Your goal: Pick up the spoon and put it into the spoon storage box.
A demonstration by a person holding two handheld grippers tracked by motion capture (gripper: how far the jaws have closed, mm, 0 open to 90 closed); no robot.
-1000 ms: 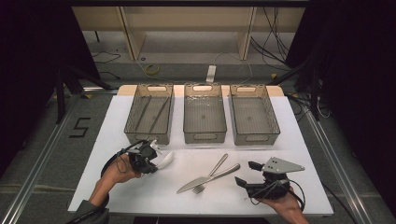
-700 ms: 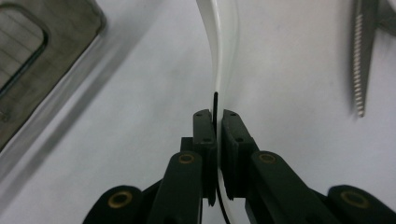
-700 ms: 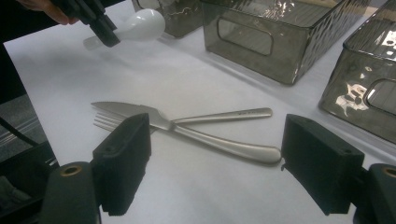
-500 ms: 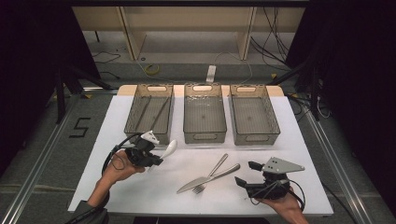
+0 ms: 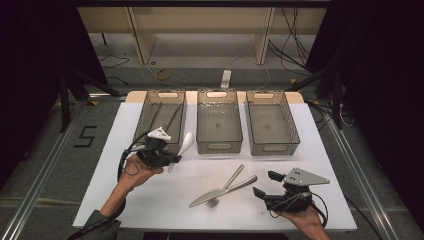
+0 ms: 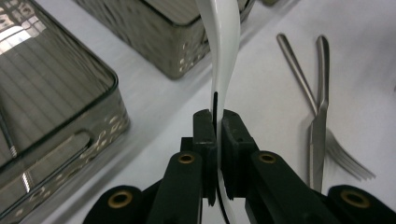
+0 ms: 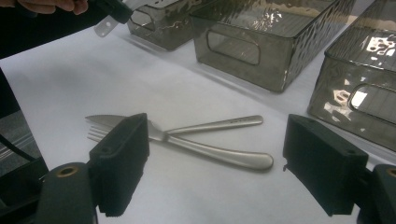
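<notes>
Fingers [image 6: 205,135] of the raised left gripper [image 5: 167,159] clamp a white spoon [image 5: 184,145].

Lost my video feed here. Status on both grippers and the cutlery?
Left gripper shut on white plastic spoon, held above the table. Right gripper open, near crossed steel knife and fork. Three smoked-plastic bins behind; nothing in the way.

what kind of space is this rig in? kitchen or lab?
Most likely a lab or recording setup, not a kitchen. The white table stands between black curtains, loose cables trail over the floor behind it, and metal rails run along its sides. Three identical bins line up for cutlery sorting.
</notes>
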